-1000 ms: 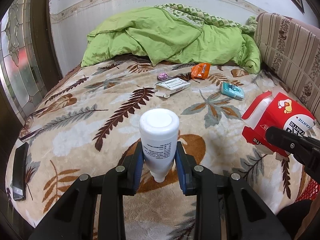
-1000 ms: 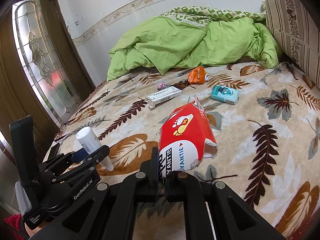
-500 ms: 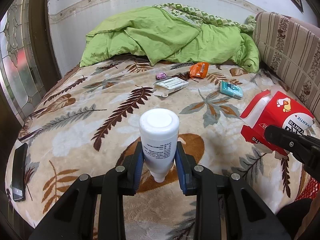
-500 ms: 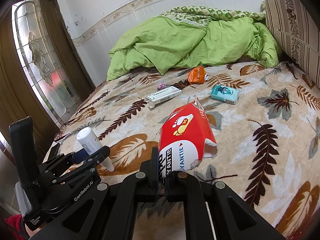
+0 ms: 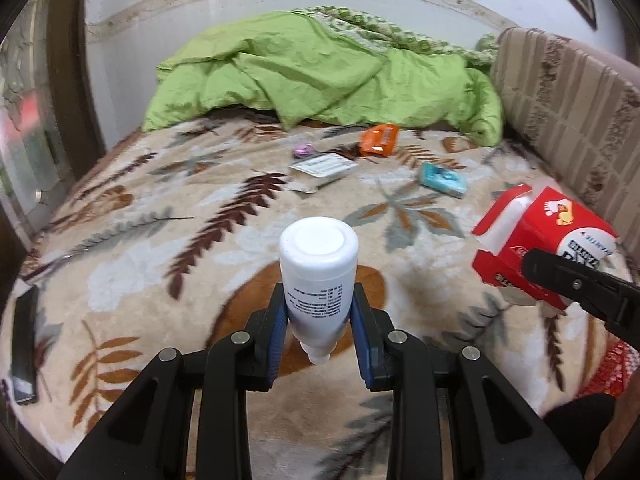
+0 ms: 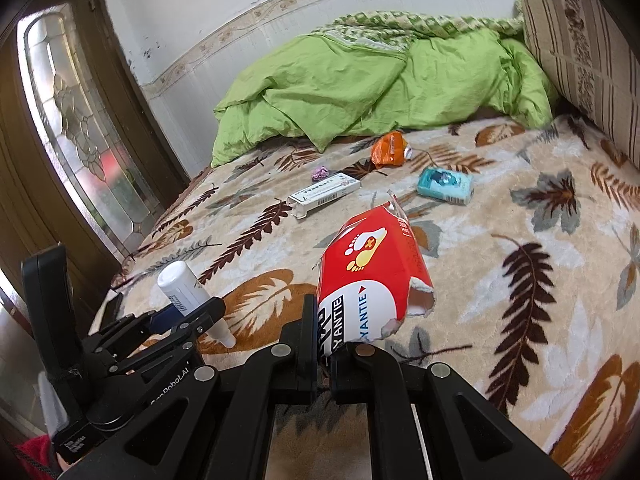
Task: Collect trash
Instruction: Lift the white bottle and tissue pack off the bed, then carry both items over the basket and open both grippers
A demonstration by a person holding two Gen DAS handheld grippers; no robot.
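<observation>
White plastic shows first on the left: the left gripper (image 5: 319, 322) stays clamped on the white bottle (image 5: 318, 276), lifted clear of the leaf-print blanket (image 5: 132, 264). To its right, the right gripper (image 6: 323, 354) is pinched on the torn red box (image 6: 374, 276). Nothing has shifted over the last second, so both pieces look ready for binning, while the white carton (image 6: 324, 194), orange wrapper (image 6: 390, 148) and teal packet (image 6: 445, 180) lie uncollected.

The smooth white plastic bottle (image 5: 318, 276) has a matt sheen. The red-and-white glossy cardboard box (image 6: 372, 276) shows torn paper edges. The leaf-patterned beige fleece blanket (image 6: 500, 280) looks plush; the crumpled green cotton quilt (image 6: 360, 84) is matt.
</observation>
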